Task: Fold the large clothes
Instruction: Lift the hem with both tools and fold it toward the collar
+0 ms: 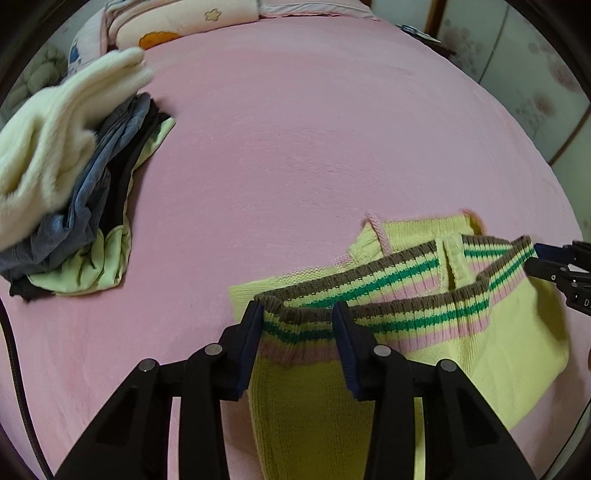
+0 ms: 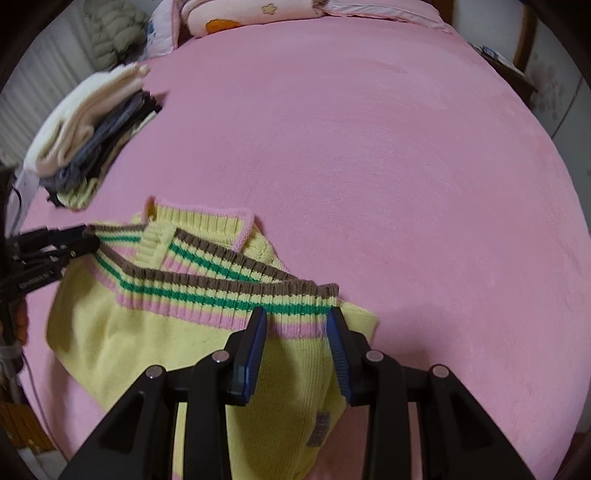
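Observation:
A yellow knitted sweater [image 1: 306,398] with a brown, green and pink striped hem [image 1: 406,295] lies on the pink bed, partly lifted. My left gripper [image 1: 297,317] is shut on one end of the striped hem. My right gripper [image 2: 297,321] is shut on the other end of the hem [image 2: 207,284]; its yellow body [image 2: 122,339] hangs below. Each gripper shows in the other's view: the right one at the far right [image 1: 554,266], the left one at the far left [image 2: 55,243]. The hem is stretched between them.
A pile of folded clothes [image 1: 62,184], cream on top, then blue, black and pale green, sits on the bed's left side; it also shows in the right wrist view [image 2: 85,133]. Pillows [image 1: 177,22] lie at the head of the pink bed [image 1: 314,129]. A wardrobe [image 1: 517,81] stands at right.

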The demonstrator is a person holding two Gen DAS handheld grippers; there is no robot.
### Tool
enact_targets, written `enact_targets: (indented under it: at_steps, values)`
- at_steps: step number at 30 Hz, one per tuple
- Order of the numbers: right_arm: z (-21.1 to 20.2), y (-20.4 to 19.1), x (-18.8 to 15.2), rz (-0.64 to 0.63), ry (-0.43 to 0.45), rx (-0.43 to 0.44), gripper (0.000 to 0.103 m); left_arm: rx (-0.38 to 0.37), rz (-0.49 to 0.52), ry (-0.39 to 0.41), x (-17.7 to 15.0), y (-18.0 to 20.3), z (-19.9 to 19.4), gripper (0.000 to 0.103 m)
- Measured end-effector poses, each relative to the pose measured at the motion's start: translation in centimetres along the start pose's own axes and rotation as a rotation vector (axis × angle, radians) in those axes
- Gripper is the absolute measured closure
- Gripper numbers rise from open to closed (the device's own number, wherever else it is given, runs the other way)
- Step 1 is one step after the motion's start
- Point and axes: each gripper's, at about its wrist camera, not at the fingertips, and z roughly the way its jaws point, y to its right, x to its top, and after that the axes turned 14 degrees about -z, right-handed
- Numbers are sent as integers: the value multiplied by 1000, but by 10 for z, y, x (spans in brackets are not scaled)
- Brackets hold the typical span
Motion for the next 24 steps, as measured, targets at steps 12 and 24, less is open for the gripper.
enact_targets:
  at_steps: [12, 24]
  values:
    - [-35, 42, -19, 223, 131, 30, 98, -3, -148, 101, 20, -20, -38, 95]
    - [25, 58, -23, 305, 43, -7, 98, 98, -278, 7, 18, -26, 32, 94]
